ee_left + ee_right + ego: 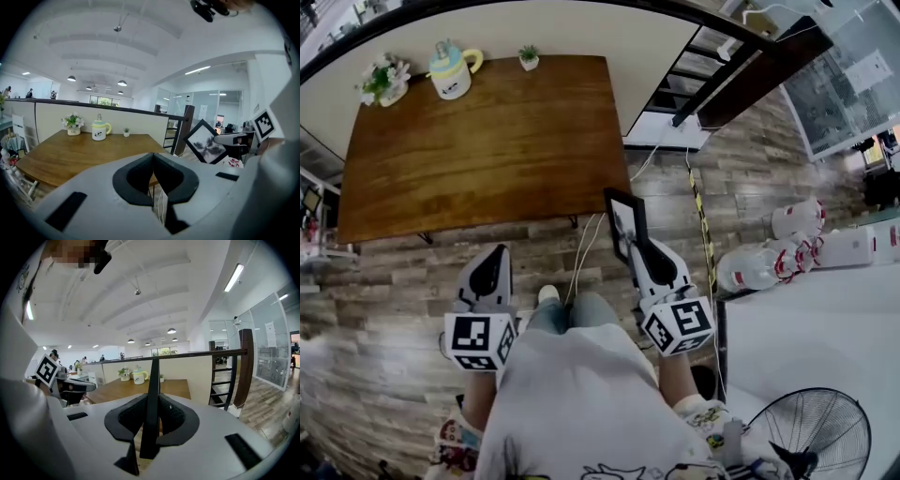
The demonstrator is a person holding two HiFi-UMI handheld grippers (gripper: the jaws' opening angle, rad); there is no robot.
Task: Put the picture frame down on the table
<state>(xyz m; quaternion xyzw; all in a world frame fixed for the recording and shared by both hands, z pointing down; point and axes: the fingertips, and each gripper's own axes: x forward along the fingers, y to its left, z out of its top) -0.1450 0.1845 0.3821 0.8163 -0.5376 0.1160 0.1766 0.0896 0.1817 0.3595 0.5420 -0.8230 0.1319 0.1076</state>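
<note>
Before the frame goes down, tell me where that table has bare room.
The wooden table is bare over its whole middle and near edge. Only the far edge is crowded: flower pot at the far-left corner, lidded mug beside it, small potted plant further right. Set the picture frame short of those.

the head view looks steeply down from high above onto the rectangular brown wooden table (pixel 487 150) and the grey plank floor (pixel 394 281). the left gripper view sits low behind the white left gripper (pixel 153 158), facing level across the table toward the cream-and-green jug (pixel 99 131). the right gripper view faces likewise from further right, behind the white right gripper (pixel 152 401). all three share tabletop, jug and the black picture frame (pixel 206 144).
</note>
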